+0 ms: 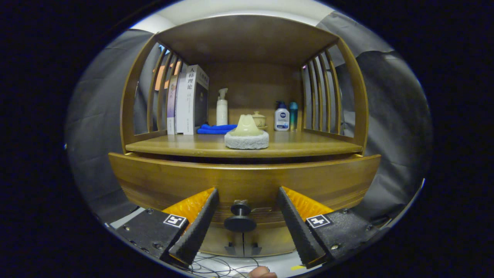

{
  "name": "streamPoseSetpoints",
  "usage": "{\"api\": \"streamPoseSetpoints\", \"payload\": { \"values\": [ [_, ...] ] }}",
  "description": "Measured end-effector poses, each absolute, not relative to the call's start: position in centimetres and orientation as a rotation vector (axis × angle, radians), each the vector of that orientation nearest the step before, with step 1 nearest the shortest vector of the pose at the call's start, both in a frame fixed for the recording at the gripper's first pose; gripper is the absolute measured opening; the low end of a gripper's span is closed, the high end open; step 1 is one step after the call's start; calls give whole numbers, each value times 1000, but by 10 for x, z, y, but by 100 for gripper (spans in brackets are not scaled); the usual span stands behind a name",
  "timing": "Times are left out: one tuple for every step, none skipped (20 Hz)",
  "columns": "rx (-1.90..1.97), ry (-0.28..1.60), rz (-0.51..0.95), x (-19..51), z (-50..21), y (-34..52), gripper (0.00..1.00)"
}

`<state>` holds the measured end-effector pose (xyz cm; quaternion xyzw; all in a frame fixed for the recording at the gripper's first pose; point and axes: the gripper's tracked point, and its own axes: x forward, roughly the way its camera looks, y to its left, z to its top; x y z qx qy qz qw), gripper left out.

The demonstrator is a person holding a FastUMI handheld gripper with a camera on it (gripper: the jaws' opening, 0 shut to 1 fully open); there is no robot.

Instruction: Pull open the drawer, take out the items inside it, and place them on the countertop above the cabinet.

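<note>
Tool (244, 210) at lower centre: fingers spread apart, flanking the black drawer knob (240, 221) without touching it. Drawer (243, 181) front spans mid-frame, appearing pulled slightly forward of the bench (305, 148). On the bench, centre frame, a sponge pad (246, 137); behind it a blue cloth (216, 129), books (189, 100) and bottles (281, 117).

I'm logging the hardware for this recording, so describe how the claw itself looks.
The claw has two long black fingers with finely ribbed, saw-toothed inner faces. Behind each finger sits translucent orange plastic, mounted on a black block fixed with screws. Each block carries a small square black-and-white marker. Thin dark cables trail beneath.
</note>
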<state>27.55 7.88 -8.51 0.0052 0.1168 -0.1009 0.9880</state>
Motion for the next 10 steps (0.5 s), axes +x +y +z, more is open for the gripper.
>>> {"api": "streamPoseSetpoints", "payload": {
  "values": [
    [8,235,-204,279,-85,79,98],
    [8,235,-206,282,-85,79,98],
    [8,234,-207,286,-85,79,98],
    [6,235,-208,289,-85,78,98],
    [2,234,-210,293,-87,78,98],
    [0,232,-212,295,-87,78,97],
    [-4,231,-214,299,-88,78,97],
    [-8,228,-215,302,-88,77,97],
    [-11,227,-216,305,-89,77,97],
    [-10,225,-215,307,-88,76,96]
  ]
}}
